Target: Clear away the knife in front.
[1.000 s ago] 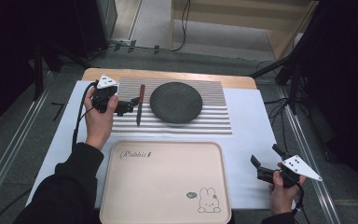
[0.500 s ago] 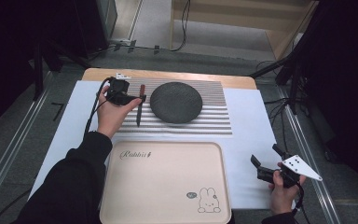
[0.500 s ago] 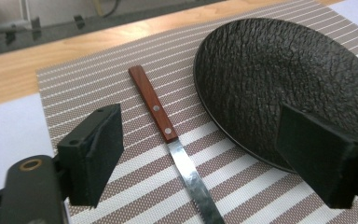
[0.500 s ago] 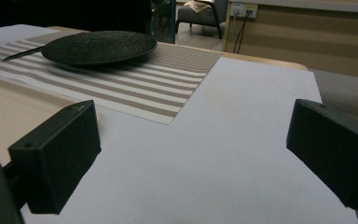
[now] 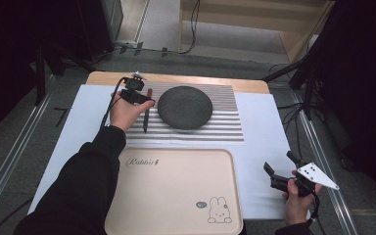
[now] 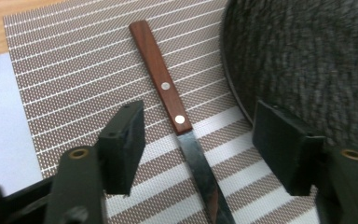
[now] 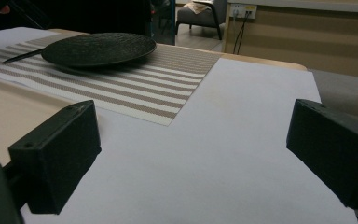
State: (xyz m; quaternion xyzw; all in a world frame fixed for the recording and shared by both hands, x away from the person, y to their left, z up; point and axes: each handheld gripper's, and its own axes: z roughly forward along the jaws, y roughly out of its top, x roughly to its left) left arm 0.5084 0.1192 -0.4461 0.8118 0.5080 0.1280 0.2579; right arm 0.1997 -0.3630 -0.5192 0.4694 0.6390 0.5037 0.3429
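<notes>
A knife (image 5: 146, 120) with a brown wooden handle and a dark blade lies on the striped placemat (image 5: 225, 127), just left of a dark round plate (image 5: 184, 106). My left gripper (image 5: 142, 99) hovers over the knife's handle end and is open. In the left gripper view its jaws straddle the knife (image 6: 168, 93) where handle meets blade, with the plate (image 6: 303, 56) close on the right. My right gripper (image 5: 280, 164) is open and holds nothing, low over the white sheet at the table's front right. Its view shows the plate (image 7: 98, 46) and the blade tip (image 7: 21, 56) far off.
A beige tray (image 5: 176, 196) with a rabbit print lies at the front middle, between the two arms. A white sheet (image 5: 259, 147) covers the table under placemat and tray. Metal rails run along both sides of the table.
My left gripper has moved right and farther up the table, from beside the knife to over its handle end. The right gripper has stayed put.
</notes>
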